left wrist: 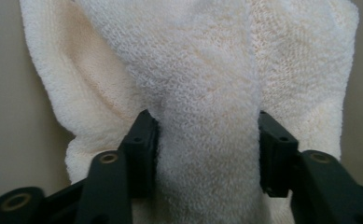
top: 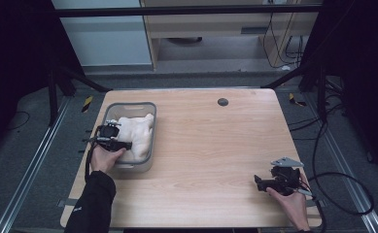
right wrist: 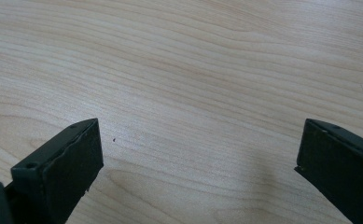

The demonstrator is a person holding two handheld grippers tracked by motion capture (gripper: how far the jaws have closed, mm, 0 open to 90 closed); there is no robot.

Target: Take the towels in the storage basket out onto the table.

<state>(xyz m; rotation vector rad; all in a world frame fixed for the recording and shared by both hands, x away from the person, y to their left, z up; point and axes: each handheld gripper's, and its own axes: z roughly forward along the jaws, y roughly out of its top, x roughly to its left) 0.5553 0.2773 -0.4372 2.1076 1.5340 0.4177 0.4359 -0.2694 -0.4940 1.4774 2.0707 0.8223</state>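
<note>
Left gripper (left wrist: pixel 206 135) pinching a thick fold of the cream towel (left wrist: pixel 202 70), jaws clamped on either side of it.

Towel (top: pixel 137 136) bunched up inside the grey plastic bin (top: pixel 128 106) on the left part of the wooden table (top: pixel 215 145), left hand (top: pixel 105 159) right at the bin's near edge. Way over by the near right corner, right gripper (right wrist: pixel 198 154) spread wide with nothing between the jaws, just hanging over bare wood, held in the right hand (top: pixel 293 204).

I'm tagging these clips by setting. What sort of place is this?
Probably a lab recording station, not a home: a bare wooden table inside a black metal frame, loose cables on grey carpet, and a person's left gripper pinching a white towel in a grey bin.
</note>
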